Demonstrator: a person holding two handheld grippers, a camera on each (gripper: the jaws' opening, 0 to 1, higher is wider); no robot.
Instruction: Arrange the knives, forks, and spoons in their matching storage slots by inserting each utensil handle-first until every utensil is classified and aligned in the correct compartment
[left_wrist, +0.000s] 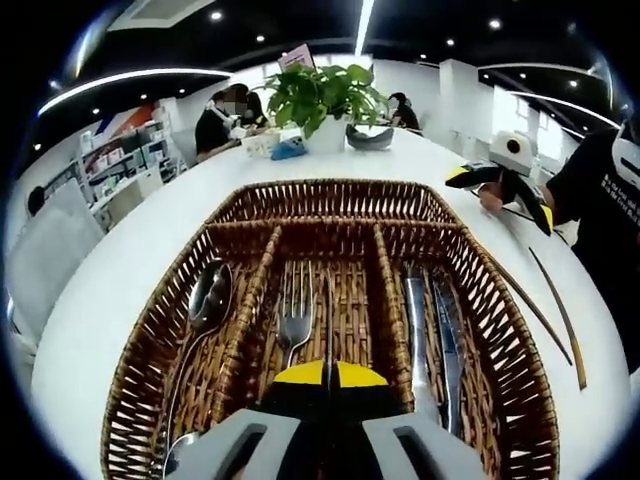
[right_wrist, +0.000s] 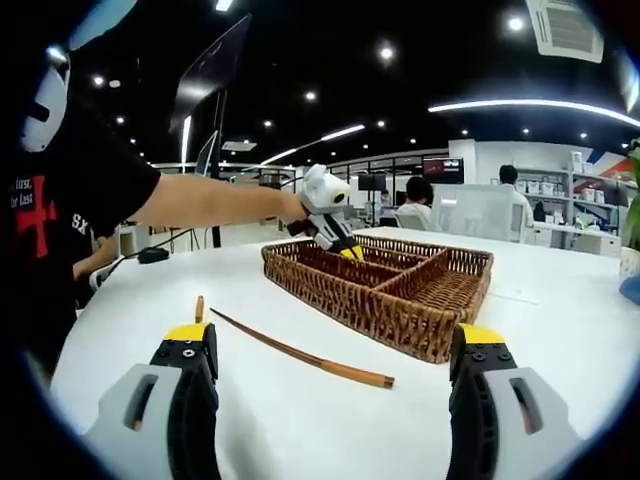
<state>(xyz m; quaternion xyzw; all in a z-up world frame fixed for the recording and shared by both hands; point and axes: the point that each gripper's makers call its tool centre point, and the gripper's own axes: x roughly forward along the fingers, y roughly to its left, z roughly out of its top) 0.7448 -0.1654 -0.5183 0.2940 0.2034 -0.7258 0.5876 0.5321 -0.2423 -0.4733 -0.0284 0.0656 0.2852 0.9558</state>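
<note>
Woven brown wicker tray (left_wrist: 330, 200) already holds silver spoons (left_wrist: 205, 300) left, a fork (left_wrist: 293, 315) centre and knives (left_wrist: 432, 340) right. The left gripper (left_wrist: 328, 372), jaws pinched together above the fork slot, seems empty. The right gripper (right_wrist: 335, 350) gapes wide near two brown chopsticks (right_wrist: 300, 352) left on the white table (right_wrist: 560, 300), seemingly the remaining work.

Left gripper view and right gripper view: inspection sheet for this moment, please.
Surface: white table.
Job's things: wicker tray; spoon in one outer slot, fork in the middle slot, knives in the other outer slot.
Clutter: two chopsticks on the table beside the tray; potted plant.
Grippers: left gripper jaws closed over the middle slot; right gripper open, holding nothing.
Cables: nothing seen.
Surroundings: shelves, seated people.
</note>
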